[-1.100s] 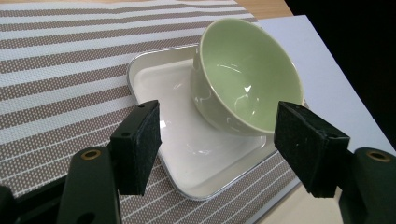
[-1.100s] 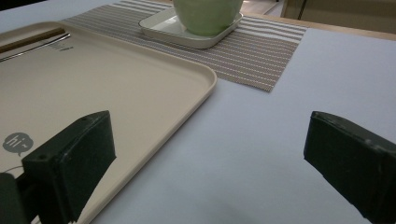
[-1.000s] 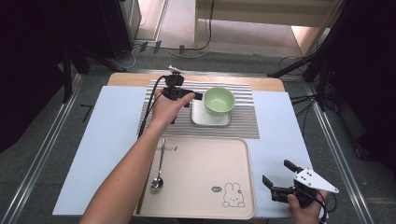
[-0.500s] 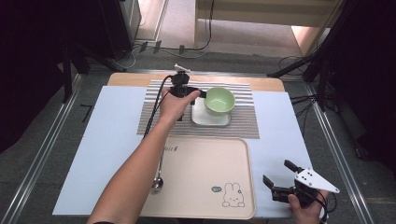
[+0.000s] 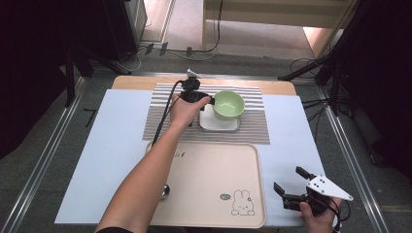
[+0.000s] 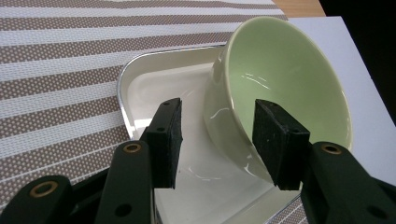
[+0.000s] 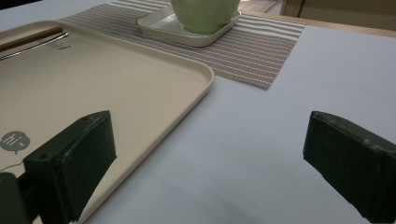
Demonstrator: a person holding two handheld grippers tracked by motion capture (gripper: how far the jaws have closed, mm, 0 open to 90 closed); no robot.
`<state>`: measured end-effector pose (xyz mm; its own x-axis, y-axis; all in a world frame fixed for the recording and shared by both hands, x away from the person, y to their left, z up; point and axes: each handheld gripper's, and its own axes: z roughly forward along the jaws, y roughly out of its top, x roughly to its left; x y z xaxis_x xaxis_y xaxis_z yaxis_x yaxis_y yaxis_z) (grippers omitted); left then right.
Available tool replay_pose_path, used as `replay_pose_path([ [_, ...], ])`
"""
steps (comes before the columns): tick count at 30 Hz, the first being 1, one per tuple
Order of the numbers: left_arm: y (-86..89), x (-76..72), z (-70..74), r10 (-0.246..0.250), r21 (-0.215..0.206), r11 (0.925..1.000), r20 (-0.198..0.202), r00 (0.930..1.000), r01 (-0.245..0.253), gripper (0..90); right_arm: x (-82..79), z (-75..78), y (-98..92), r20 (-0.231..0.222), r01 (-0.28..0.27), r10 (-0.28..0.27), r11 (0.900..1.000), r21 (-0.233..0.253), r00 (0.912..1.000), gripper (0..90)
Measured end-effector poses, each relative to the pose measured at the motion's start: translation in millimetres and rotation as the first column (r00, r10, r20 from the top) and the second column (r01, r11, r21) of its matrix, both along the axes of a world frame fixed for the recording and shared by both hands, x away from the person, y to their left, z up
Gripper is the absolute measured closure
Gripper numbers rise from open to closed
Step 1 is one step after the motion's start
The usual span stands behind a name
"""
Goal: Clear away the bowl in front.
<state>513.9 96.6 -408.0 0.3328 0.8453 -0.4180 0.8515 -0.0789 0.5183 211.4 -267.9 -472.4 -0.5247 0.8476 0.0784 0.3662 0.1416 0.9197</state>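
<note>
Left gripper view: the green bowl (image 6: pixel 280 88) sits on the white dish (image 6: pixel 163 88), tipped with its mouth facing right, its rim between the left gripper's (image 6: pixel 217 140) parted jaws. Since earlier, that gripper has closed in on the bowl. The right gripper (image 5: pixel 291 187) hangs wide open.

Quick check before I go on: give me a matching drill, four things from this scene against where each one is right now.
1. bowl
2. spoon
3. left gripper
4. right gripper

a. open over bare table, right of the tray
b. on the tray's left edge
c. in the white dish on the striped mat
d. jaws open astride the bowl's rim

Pairs: 1-c, 2-b, 3-d, 4-a
</note>
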Motion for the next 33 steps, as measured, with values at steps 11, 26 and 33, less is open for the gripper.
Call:
replay_pose_path([
  [11, -14.5, 6.1, -4.7, -0.003, 0.003, 1.0, -0.026, 0.9996, 0.003, 59.0, -0.2, -0.6, -3.6, 0.003, 0.004, -0.004, 1.0, 0.004, 1.0, 2.5],
  [26, -26.6, 15.4, -12.1, 0.003, 0.092, 0.9958, -0.075, 0.9972, 0.003, 63.6, -0.2, -0.6, -6.6, 0.003, 0.01, -0.01, 1.0, 0.012, 0.9999, 2.5],
  [33, -28.0, 17.6, -17.3, 0.014, 0.092, 0.9958, -0.096, 0.9953, -0.005, 66.3, -0.1, -0.6, -6.6, 0.003, 0.011, -0.011, 1.0, 0.013, 0.9999, 2.5],
])
